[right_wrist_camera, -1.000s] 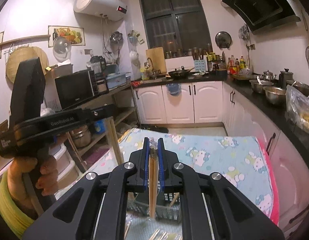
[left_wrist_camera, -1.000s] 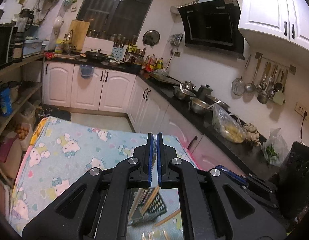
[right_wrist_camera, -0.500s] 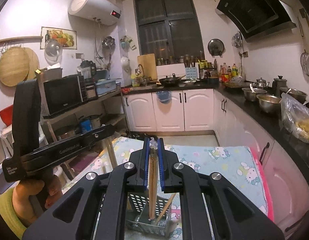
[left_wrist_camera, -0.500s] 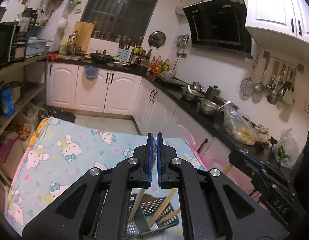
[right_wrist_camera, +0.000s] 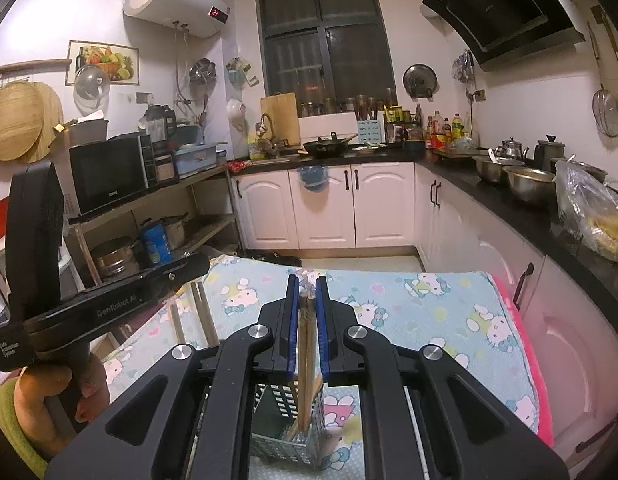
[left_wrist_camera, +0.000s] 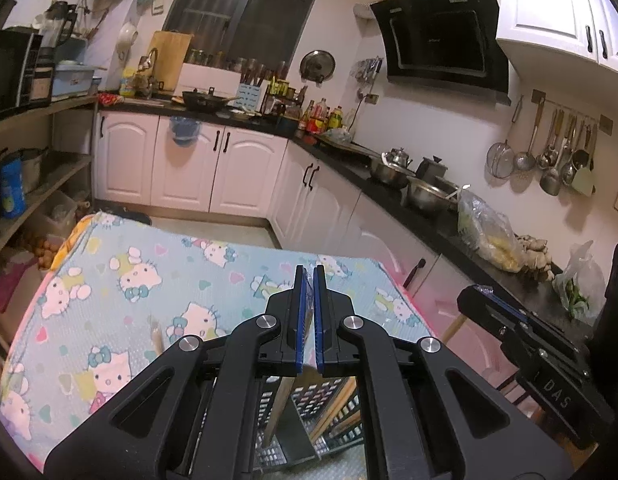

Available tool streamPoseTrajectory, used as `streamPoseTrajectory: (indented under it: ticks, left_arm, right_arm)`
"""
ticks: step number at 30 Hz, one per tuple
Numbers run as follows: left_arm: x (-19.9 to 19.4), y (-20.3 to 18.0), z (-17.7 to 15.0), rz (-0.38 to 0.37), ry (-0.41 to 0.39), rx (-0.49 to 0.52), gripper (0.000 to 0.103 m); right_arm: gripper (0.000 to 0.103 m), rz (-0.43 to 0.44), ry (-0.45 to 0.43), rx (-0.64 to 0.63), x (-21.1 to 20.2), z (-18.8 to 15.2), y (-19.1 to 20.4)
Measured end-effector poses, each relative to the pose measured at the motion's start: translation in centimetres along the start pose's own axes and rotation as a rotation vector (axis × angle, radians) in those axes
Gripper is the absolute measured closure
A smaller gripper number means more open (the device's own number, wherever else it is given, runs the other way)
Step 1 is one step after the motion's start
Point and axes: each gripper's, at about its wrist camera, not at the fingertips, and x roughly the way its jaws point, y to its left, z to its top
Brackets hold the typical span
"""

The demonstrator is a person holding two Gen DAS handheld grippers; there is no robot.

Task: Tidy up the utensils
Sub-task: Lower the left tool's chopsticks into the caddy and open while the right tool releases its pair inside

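Right claw [right_wrist_camera: 307, 328]: black two-finger frame with blue pads [right_wrist_camera: 293, 328], clenched on a pair of brown wooden chopsticks [right_wrist_camera: 307, 360]. The chopsticks stand nearly upright between the pads; their tops show just above the fingertips, and their lower ends reach down into the holder below.

Grey perforated rectangular utensil holder [right_wrist_camera: 287, 428]: stands on the table directly beneath the right claw. More wooden sticks lean inside it beside the gripped pair. In the left wrist view the same holder [left_wrist_camera: 309, 420] appears below the left claw, with wooden sticks slanting inside.

Left claw [left_wrist_camera: 309, 320]: black frame, blue pads [left_wrist_camera: 301, 320] drawn together with only a thin slit between them; nothing visible in the slit. It hangs above the holder. From the right wrist view its black body [right_wrist_camera: 105, 304] sits to the left, held by the person's left hand [right_wrist_camera: 57, 396].

One loose wooden stick [left_wrist_camera: 157, 334]: lies on the cloth left of the left claw, apart from the holder.

Table [right_wrist_camera: 449, 312]: covered by a light blue cloth printed with cartoon cats, pink trim along its right edge.

Surroundings: white kitchen cabinets [right_wrist_camera: 329, 204], black countertop [left_wrist_camera: 389, 196] carrying steel bowls [left_wrist_camera: 425, 196], and a black range hood [left_wrist_camera: 445, 36].
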Motion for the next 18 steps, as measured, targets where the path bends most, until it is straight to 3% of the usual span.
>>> streamPoseTrajectory:
  ticks: [8, 18]
  left_arm:
    - [0.7, 1.2, -2.1, 0.007, 0.043, -0.017, 0.103]
    - [0.1, 1.7, -3.4, 0.013, 0.039, -0.029, 0.103]
  right_arm:
    - [0.094, 0.007, 0.046, 0.027, 0.9, -2.0, -0.8]
    - [0.094, 0.021, 0.098, 0.095, 0.9, -4.3, -1.9]
